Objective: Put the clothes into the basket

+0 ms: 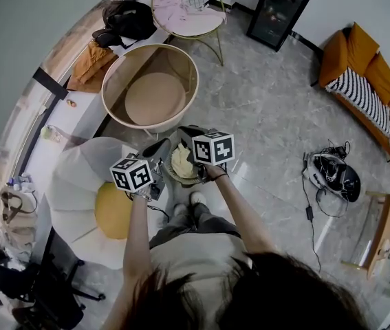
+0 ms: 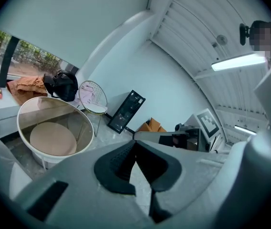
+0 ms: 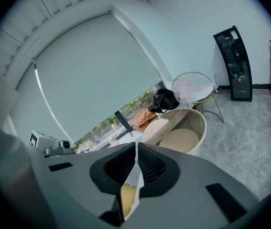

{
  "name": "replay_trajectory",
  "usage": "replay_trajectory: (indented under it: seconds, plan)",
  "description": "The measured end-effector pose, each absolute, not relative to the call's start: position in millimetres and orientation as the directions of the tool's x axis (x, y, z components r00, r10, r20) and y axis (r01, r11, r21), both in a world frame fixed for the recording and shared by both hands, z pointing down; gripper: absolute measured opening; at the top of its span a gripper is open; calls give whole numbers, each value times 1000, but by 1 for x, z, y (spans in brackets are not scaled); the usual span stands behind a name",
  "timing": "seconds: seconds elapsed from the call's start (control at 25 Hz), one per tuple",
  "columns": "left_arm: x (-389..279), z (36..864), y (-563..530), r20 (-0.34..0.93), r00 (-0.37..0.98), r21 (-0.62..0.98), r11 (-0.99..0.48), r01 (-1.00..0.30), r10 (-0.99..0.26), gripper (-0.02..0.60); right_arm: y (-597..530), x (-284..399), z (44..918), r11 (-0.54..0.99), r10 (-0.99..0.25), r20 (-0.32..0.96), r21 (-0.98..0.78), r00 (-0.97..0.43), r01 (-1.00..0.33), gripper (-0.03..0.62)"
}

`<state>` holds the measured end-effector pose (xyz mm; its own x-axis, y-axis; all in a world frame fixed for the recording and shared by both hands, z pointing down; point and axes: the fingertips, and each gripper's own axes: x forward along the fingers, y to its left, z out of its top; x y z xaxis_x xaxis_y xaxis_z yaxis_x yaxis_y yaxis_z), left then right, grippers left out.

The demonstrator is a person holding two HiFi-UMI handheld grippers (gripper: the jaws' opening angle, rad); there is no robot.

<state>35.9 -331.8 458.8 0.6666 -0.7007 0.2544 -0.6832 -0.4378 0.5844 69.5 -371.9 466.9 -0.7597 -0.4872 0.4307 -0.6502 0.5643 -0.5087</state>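
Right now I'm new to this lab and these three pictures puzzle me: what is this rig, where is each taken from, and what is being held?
No robot here: a person holds a two-jaw gripper in each hand. One picture comes from a camera on the person's head, looking down; the other two from cameras riding on the grippers. The right gripper is shut on a pale yellow cloth. The left gripper is shut, nothing between its jaws. The round basket stands ahead on the grey floor; a pink garment lies on the wire chair.
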Motion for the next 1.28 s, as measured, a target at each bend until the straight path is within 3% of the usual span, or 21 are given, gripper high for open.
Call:
replay_trajectory:
  seconds: [0.52, 1.28]
  plan:
    - [37, 435, -326, 193, 630, 497, -479, -724, -752, 11, -358, 65, 429, 663, -470, 297, -503, -831, -554, 11]
    - [44, 427, -322, 178, 605, 452, -481, -751, -776, 11, -349, 68, 417, 727, -453, 258, -447, -853, -521, 8]
